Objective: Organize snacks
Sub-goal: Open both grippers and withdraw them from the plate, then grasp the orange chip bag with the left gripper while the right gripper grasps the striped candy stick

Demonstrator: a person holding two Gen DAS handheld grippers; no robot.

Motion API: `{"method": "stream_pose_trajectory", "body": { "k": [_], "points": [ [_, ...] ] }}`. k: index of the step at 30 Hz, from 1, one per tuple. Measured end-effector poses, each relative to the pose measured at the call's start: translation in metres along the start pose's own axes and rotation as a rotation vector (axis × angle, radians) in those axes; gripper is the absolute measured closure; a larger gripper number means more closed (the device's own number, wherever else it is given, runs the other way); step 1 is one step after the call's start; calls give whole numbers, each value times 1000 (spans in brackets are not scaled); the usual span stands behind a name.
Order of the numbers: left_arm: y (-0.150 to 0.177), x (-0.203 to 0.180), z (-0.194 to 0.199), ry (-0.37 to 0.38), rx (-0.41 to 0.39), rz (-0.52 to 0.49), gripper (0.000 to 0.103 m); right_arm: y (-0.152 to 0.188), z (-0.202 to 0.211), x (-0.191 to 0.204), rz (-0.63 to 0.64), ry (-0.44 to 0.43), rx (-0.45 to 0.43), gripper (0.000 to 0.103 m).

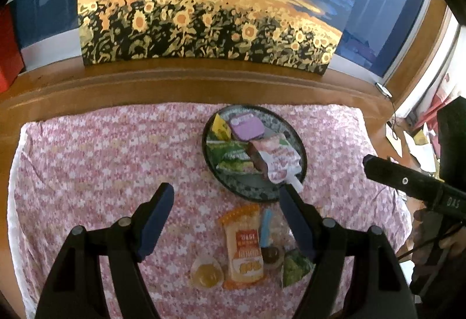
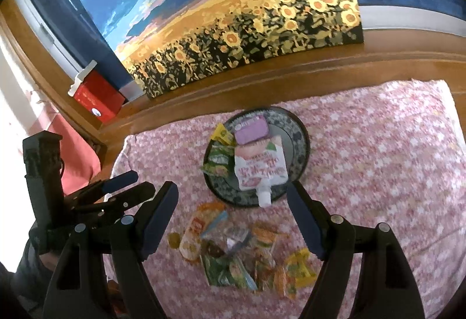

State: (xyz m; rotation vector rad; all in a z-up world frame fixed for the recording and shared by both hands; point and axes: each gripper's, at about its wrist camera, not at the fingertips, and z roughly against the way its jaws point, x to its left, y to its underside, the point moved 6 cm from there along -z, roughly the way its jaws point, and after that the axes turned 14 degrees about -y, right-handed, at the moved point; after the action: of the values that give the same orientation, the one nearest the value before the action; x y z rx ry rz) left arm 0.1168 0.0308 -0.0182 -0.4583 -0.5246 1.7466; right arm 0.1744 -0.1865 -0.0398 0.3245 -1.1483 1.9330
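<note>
left gripper [image 1: 227,199]: jaws wide, empty | right gripper [image 2: 233,198]: jaws wide, empty | plate [image 1: 300,156] at 12 o'clock beyond both, on pink cloth [image 1: 87,158], bearing pouch [image 1: 278,161], purple tin [image 1: 247,126], green packs [image 1: 228,156] | loose snacks [image 2: 241,257] at 6 o'clock of plate, between the fingers, untouched

Pink floral cloth [image 1: 87,158], dark patterned plate [image 1: 301,156], lilac tin [image 1: 247,126], orange packet [image 1: 243,246], blue-padded jaws.
</note>
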Motion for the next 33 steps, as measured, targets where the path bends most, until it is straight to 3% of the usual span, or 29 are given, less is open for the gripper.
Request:
{"method": "stream_pose_trajectory", "body": {
  "k": [20,27,33],
  "points": [
    [58,-2,-27,-32,115,-1,24,76,6,-41,-28,79,54,24],
    [77,-25,-42,-9,177,-46,24,93,5,-63,-71,111,65,24],
    [87,-36,-50,-59,185,-99,24,97,4,-74,-75,136,86,26]
  ]
}}
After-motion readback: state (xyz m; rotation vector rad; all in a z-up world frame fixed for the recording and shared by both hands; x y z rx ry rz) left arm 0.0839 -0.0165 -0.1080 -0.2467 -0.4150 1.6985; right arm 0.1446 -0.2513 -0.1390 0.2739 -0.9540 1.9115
